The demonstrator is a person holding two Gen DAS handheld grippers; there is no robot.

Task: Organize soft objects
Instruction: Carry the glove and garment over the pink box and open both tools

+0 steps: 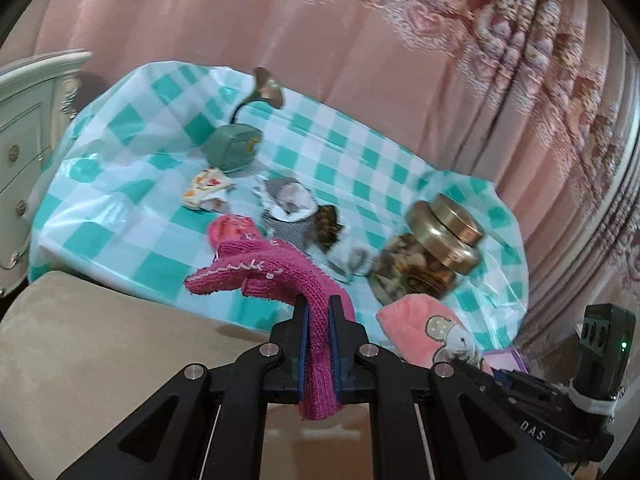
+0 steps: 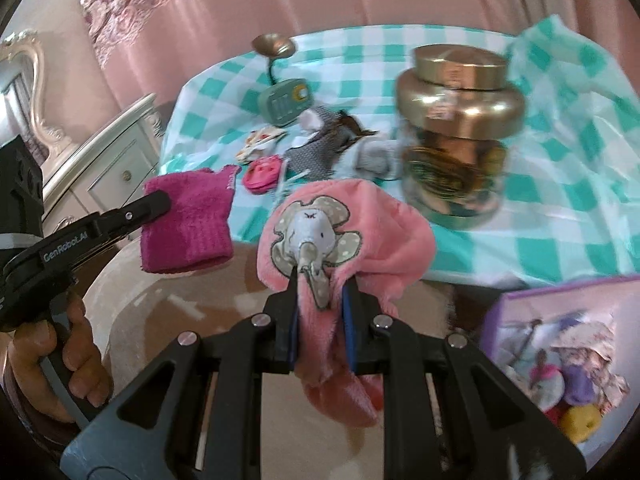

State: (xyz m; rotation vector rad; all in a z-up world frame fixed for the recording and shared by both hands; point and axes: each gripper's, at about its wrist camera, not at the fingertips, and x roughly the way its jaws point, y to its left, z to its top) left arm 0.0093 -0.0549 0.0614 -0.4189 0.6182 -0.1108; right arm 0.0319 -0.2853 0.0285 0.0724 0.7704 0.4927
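Note:
My left gripper [image 1: 318,306] is shut on a magenta knitted mitten [image 1: 276,272], held above the near edge of the checked table; it also shows in the right wrist view [image 2: 188,224]. My right gripper [image 2: 320,280] is shut on a pink fleece cloth with an elephant patch [image 2: 348,232], which also shows in the left wrist view [image 1: 428,332]. On the teal-and-white checked cloth [image 1: 132,184] lie a grey patterned soft piece [image 1: 286,208], a small floral cloth [image 1: 206,190] and a pink soft item [image 2: 264,172].
A glass jar with a gold lid [image 2: 460,128] stands on the table's right side. A green toy phone [image 2: 284,102] and a brass piece [image 2: 274,46] lie at the back. A purple picture box [image 2: 560,356] is lower right, a beige cushion [image 1: 100,360] below, a white dresser [image 1: 24,128] left.

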